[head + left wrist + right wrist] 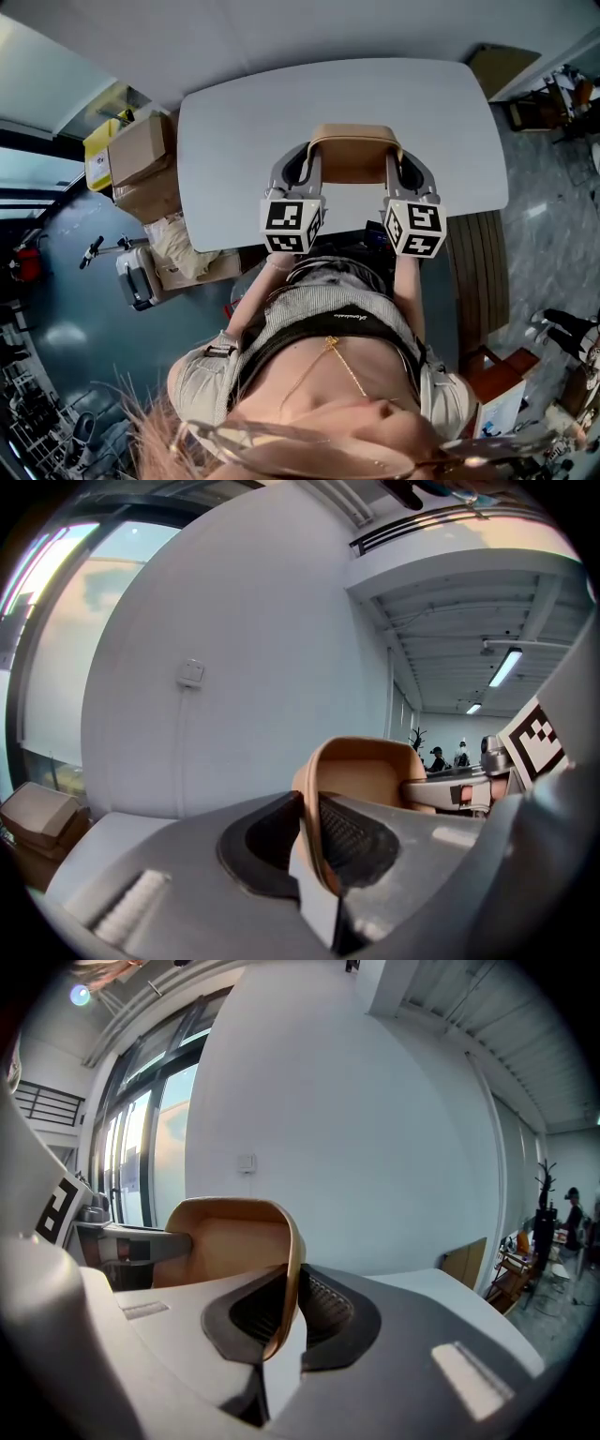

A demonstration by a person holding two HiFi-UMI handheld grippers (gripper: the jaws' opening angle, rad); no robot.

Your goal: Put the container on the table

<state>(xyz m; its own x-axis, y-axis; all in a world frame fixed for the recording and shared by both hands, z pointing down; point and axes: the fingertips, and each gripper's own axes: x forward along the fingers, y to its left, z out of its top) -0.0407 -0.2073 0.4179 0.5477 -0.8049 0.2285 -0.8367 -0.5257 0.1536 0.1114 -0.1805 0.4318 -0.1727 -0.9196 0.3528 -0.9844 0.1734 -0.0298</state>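
Observation:
A tan open-topped container (pixel 355 154) hangs over the near edge of the white table (pixel 244 112), held between both grippers. My left gripper (pixel 305 169) is shut on the container's left wall (pixel 314 836), and my right gripper (pixel 405 169) is shut on its right wall (pixel 289 1297). In each gripper view the thin tan wall is pinched between the dark ribbed pads. The container's inside (pixel 361 775) looks empty. Whether its base touches the table is hidden.
Cardboard boxes (pixel 141 155) and a yellow item (pixel 97 155) stand left of the table, with a small suitcase (pixel 136 277) on the floor. A brown board (pixel 502 66) leans at the far right. A person's torso fills the bottom of the head view.

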